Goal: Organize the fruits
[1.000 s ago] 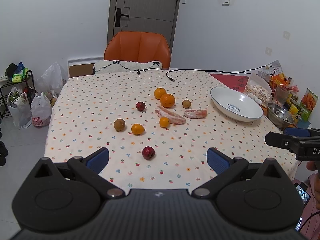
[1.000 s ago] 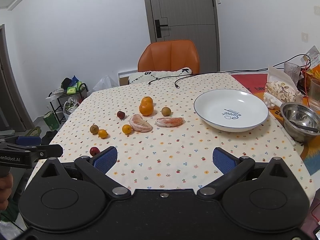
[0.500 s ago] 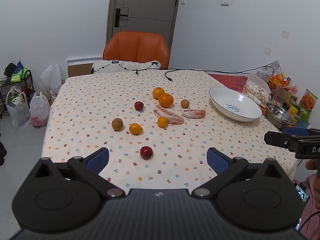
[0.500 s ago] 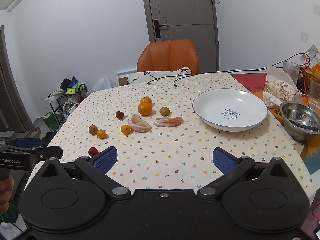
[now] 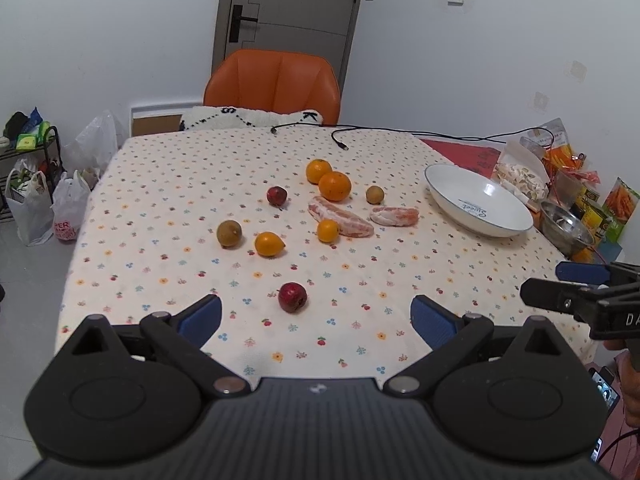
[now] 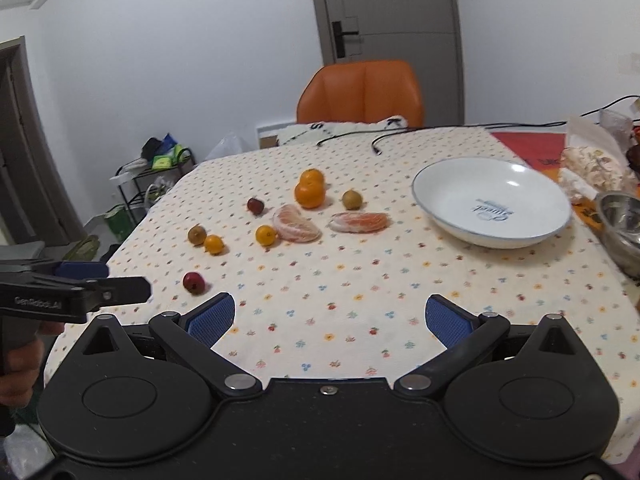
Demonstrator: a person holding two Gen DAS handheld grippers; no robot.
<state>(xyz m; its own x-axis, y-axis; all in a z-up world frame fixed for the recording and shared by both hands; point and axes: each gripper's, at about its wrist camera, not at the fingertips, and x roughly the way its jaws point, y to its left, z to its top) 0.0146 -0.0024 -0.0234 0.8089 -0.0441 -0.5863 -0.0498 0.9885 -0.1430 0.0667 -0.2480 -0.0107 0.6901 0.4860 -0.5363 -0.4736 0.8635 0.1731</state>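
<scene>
- A table (image 5: 160, 184) under a floral cloth fills a white-walled room, an orange chair (image 5: 276, 84) behind it.
- The left gripper (image 5: 316, 316) and right gripper (image 6: 330, 318) hover over the near edge, jaws spread wide, both empty.
- An empty white plate (image 6: 492, 204) sits right.
- Scattered fruits lie mid-table: oranges (image 5: 335, 186), peeled segments (image 6: 360, 222), a red fruit (image 5: 293, 297) nearest.

On the table (image 5: 460, 280), the plate (image 5: 478, 204) sits near the right edge, with the metal bowl (image 5: 566, 230) just beside it at that edge. Two oranges (image 5: 330, 180) touch near the centre, with two peeled segments (image 5: 340, 222) just before them. One small fruit (image 5: 293, 297) lies alone nearest the front edge; a chair (image 5: 274, 86) stands behind the far edge.
</scene>
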